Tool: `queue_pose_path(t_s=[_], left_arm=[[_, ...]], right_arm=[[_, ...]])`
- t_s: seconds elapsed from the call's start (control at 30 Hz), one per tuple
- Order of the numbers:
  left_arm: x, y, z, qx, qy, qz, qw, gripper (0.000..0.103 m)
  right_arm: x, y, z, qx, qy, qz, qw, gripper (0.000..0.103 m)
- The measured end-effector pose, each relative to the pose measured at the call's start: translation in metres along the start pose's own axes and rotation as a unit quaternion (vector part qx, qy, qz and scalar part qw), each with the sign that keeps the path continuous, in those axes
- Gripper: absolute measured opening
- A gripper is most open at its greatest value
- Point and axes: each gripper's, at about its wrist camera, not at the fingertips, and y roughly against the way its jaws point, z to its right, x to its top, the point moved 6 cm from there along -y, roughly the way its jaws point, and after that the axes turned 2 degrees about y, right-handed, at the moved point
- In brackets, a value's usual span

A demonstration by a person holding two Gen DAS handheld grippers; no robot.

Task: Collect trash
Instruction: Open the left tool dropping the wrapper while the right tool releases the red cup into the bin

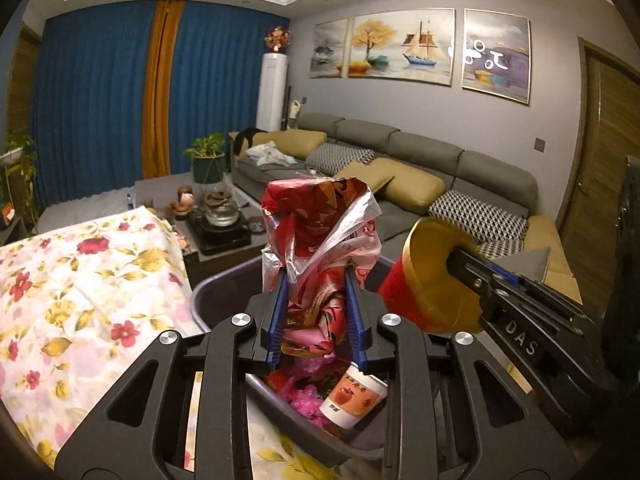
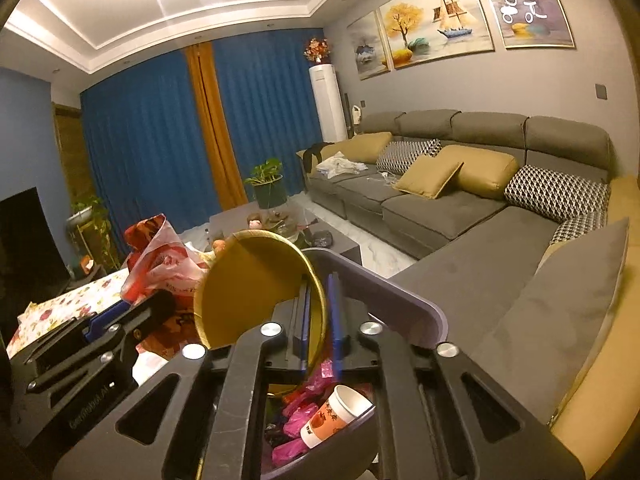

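wrappers (image 1: pixel 316 248) and bowl (image 1: pixel 432 280) over bin (image 1: pixel 216 300)

A crumpled red-and-white plastic bag (image 1: pixel 320 248) stands upright above the near rim of a grey-purple bin (image 1: pixel 208 300), its lower part between two blue pads. To its right a red cup with a gold inside (image 1: pixel 432 280) lies tilted, mouth to the left, its rim clasped from the right. Inside the bin a white paper cup with an apple print (image 1: pixel 354 398) lies on its side among pink wrappers (image 2: pixel 296 420).
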Motion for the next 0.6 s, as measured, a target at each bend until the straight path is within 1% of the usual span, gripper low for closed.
queue_pose_path(t_s=[0.03, 0.07, 0.1, 0.13, 0.2, 0.23, 0.27, 0.3, 0.33, 0.37, 0.4, 0.47, 0.5, 0.57, 0.6], left_arm=[[-0.002, -0.002, 0.0, -0.002, -0.001, -0.003, 1.0, 0.03], [0.0, -0.006, 0.001, -0.001, -0.002, -0.005, 1.0, 0.034], [-0.001, -0.008, 0.001, -0.001, -0.003, -0.006, 1.0, 0.041], [-0.002, -0.008, -0.001, -0.002, -0.002, -0.006, 1.0, 0.044], [-0.003, -0.008, -0.004, -0.004, 0.002, -0.008, 1.0, 0.055], [-0.004, -0.007, -0.008, 0.0, 0.004, -0.006, 1.0, 0.059], [-0.004, -0.004, -0.012, 0.003, 0.008, -0.003, 1.0, 0.065], [-0.004, -0.001, -0.015, 0.005, 0.012, -0.001, 0.9999, 0.07], [-0.005, 0.002, -0.019, 0.008, 0.016, 0.0, 0.9998, 0.072], [-0.005, 0.005, -0.024, 0.013, 0.02, 0.0, 0.9997, 0.077], [-0.005, 0.009, -0.027, 0.017, 0.023, 0.001, 0.9996, 0.079], [-0.008, 0.019, -0.038, 0.031, 0.029, -0.002, 0.9991, 0.083], [-0.009, 0.024, -0.042, 0.039, 0.03, -0.004, 0.9988, 0.086], [-0.011, 0.036, -0.049, 0.052, 0.03, -0.006, 0.9981, 0.088], [-0.012, 0.045, -0.054, 0.064, 0.029, -0.006, 0.9975, 0.09]], right_arm=[[-0.001, 0.0, 0.001, -0.002, -0.003, 0.0, 1.0, 0.026], [-0.003, 0.0, 0.003, -0.004, -0.005, -0.002, 1.0, 0.027], [-0.005, 0.0, 0.006, -0.007, -0.007, -0.005, 1.0, 0.027], [-0.006, -0.001, 0.009, -0.009, -0.01, -0.006, 1.0, 0.027], [-0.007, 0.001, 0.012, -0.014, -0.014, -0.01, 1.0, 0.027], [-0.008, 0.002, 0.012, -0.014, -0.015, -0.01, 1.0, 0.028], [-0.007, 0.004, 0.011, -0.014, -0.015, -0.011, 1.0, 0.036], [-0.009, 0.006, 0.01, -0.016, -0.014, -0.01, 1.0, 0.041], [-0.01, 0.011, 0.009, -0.017, -0.013, -0.007, 1.0, 0.052], [-0.012, 0.015, 0.008, -0.016, -0.011, -0.004, 1.0, 0.057], [-0.013, 0.018, 0.007, -0.016, -0.006, -0.005, 1.0, 0.058], [-0.016, 0.025, 0.002, -0.012, 0.002, -0.006, 1.0, 0.069], [-0.017, 0.031, -0.001, -0.008, 0.007, -0.004, 1.0, 0.072], [-0.018, 0.041, -0.009, -0.004, 0.017, 0.0, 1.0, 0.081], [-0.019, 0.049, -0.015, -0.002, 0.024, 0.004, 1.0, 0.084]])
